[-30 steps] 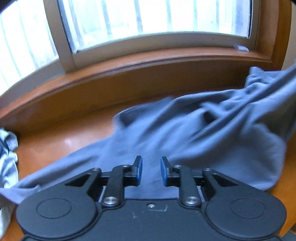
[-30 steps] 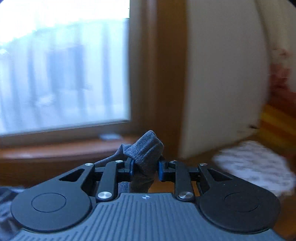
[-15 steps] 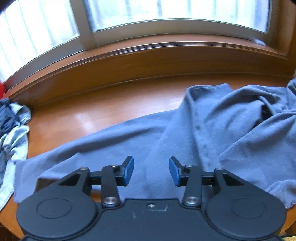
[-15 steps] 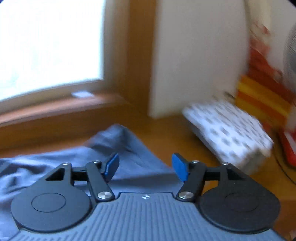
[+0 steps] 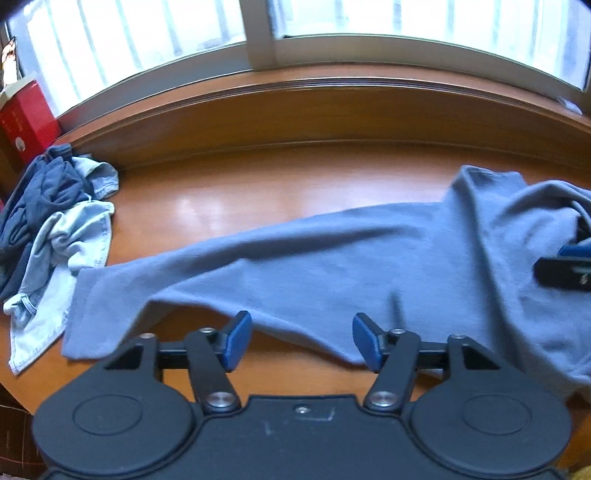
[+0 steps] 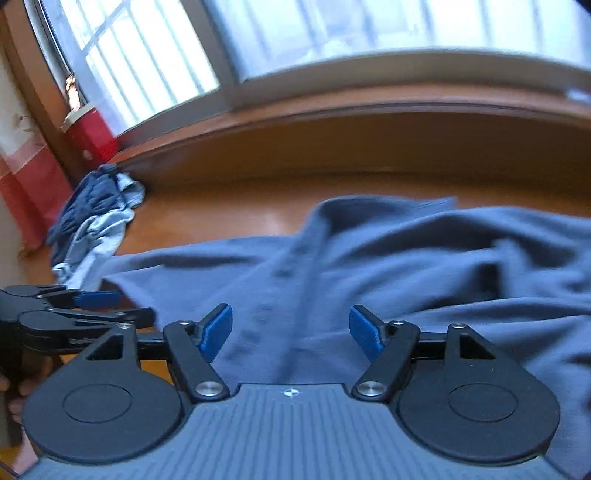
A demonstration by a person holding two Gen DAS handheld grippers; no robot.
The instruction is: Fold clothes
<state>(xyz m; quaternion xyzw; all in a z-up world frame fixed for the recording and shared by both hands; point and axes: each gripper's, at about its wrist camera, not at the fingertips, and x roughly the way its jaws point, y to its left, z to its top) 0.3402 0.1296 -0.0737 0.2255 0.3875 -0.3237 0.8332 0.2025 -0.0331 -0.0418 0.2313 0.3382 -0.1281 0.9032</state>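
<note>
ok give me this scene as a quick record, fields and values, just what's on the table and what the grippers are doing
surface: wooden table below a window
main item: grey-blue garment, spread out, rumpled at the right
side pile: denim clothes, far left
left gripper: jaws opening, nothing pinched
right gripper: jaws opening, over the garment's button strip, nothing pinched

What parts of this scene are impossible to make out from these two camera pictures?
- Blue-grey garment: its right part is cut off by the frame edge in the left wrist view; blur smears its folds in the right wrist view.
- Pile of clothes: bunched together, so the number of pieces is unclear.
- Red box: its markings are too small to read.
- Beyond the window: washed out by glare.
</note>
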